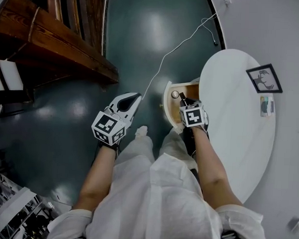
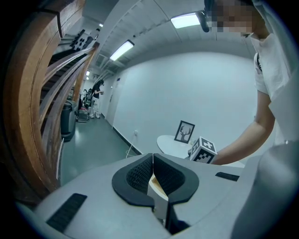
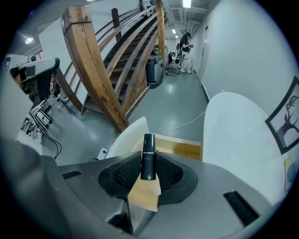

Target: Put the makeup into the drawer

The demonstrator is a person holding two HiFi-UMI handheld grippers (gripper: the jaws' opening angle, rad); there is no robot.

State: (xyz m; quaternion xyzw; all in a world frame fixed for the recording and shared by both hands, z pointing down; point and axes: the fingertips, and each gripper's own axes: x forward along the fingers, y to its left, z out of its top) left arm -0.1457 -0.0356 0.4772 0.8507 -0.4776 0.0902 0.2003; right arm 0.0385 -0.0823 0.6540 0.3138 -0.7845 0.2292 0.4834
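A black lipstick tube stands upright between the pads of my right gripper, which is shut on it. The right gripper points steeply down over the open drawer of the round white table. The drawer's wooden inside and curved white front lie just below the tube. A small round item lies in the drawer. My left gripper hangs over the floor left of the drawer, its pads together with nothing held.
A framed picture and a small card sit on the table near the wall. A wooden staircase rises at the left. A white cable trails across the floor. Equipment stands at lower left.
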